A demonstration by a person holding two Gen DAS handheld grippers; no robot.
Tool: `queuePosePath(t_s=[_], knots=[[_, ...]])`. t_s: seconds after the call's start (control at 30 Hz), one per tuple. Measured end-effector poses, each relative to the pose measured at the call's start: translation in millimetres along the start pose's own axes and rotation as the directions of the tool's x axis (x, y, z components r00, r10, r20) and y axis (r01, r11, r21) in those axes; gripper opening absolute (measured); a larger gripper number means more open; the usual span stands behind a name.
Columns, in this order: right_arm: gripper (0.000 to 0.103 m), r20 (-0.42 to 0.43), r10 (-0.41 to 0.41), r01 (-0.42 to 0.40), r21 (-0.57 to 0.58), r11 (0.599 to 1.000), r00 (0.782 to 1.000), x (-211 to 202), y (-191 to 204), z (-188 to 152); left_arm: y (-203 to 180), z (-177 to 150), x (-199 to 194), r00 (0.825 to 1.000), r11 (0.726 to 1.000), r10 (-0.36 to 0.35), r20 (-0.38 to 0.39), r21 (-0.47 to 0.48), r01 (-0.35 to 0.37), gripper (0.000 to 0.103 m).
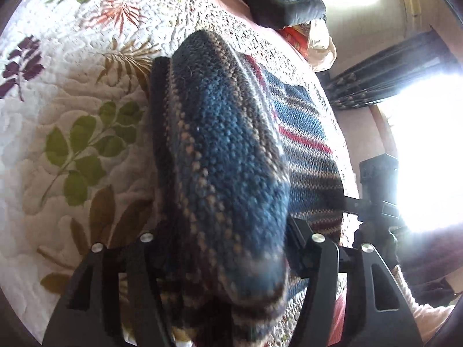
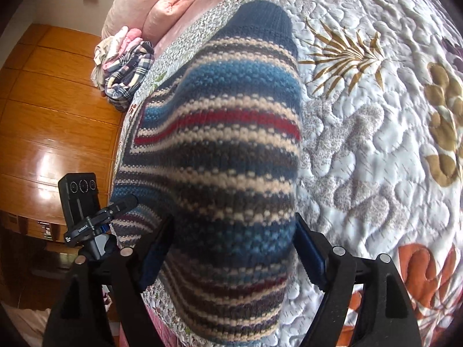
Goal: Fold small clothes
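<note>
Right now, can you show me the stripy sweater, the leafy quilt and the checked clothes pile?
sweater (image 2: 220,144): right wrist view, on its red stripe.
quilt (image 1: 78,144): left wrist view, on a green leaf print.
checked clothes (image 2: 130,69): right wrist view, on the plaid fabric near the bed's edge.

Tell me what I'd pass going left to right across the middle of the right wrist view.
Wooden wardrobe doors → pile of plaid and pink clothes → striped knit garment → white floral quilt.

Blurred at lens range, striped knit sweater (image 1: 228,173) hiding left hand-held gripper (image 1: 222,156) fingertips; lower hem cut off.
</note>
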State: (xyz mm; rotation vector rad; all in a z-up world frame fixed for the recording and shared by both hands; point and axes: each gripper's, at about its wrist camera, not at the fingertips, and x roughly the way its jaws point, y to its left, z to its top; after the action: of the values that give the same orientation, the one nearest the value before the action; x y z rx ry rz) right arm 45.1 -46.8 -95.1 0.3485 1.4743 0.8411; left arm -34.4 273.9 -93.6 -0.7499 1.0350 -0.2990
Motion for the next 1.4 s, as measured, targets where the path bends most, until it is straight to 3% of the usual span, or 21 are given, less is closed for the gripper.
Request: queuePosePath(t_s=[0.17, 0.33, 0.5, 0.57, 0.67, 0.83, 1.13, 1.3, 1.4], knots=[[0.081, -0.031, -0.017, 0.017, -0.004, 1.000, 0.999, -9.6, -8.0, -28.7, -4.7, -18.6, -27.1, 0.998, 0.999, 0.046, 0.030, 0.010, -0.047, 0.064], [0.079, -0.045, 0.007, -0.005, 0.032, 0.999, 0.999, -4.0, -13.5, -42.9, -7.0, -46.2, -44.6, 0.998, 0.998, 0.059, 0.013, 0.037, -0.059, 0.064], [0.058, -0.038, 0.033, -0.030, 0.065, 0.997, 0.999, -8.5, -18.7, -45.8, -14.5, -51.4, -39.2, 0.993, 0.990, 0.114, 0.002, 0.086, -0.114, 0.064], [0.044, -0.032, 0.049, -0.047, 0.067, 0.997, 0.998, -13.3, -16.0, -44.5, -13.3, -48.7, -34.0, 0.990, 0.987, 0.137, -0.016, 0.086, -0.135, 0.063], [0.038, -0.024, 0.018, -0.017, 0.034, 0.999, 1.000, -23.2, -9.5, -45.0, -8.4, -46.4, -23.4, 0.984, 0.981, 0.174, -0.045, 0.096, -0.169, 0.062], [0.038, -0.042, -0.072, 0.071, -0.012, 0.997, 0.997, -13.8, -4.2, -43.5, 6.5, -57.3, -19.7, 0.985, 0.986, 0.156, -0.069, 0.068, -0.151, 0.063], [0.046, -0.033, -0.111, 0.111, 0.007, 0.994, 0.993, 8.0, -2.9, -41.9, 25.3, -68.8, -16.4, 0.988, 0.990, 0.137, -0.073, 0.041, -0.135, 0.065], [0.059, -0.021, -0.110, 0.111, 0.036, 0.993, 0.994, 7.0, -3.8, -43.8, 27.9, -73.1, -23.7, 0.985, 0.988, 0.155, -0.071, 0.024, -0.154, 0.065], [0.075, 0.016, -0.182, 0.182, 0.020, 0.983, 0.983, -4.2, 6.6, -47.9, 16.9, -77.9, -35.0, 0.979, 0.981, 0.194, -0.063, 0.035, -0.192, 0.064]])
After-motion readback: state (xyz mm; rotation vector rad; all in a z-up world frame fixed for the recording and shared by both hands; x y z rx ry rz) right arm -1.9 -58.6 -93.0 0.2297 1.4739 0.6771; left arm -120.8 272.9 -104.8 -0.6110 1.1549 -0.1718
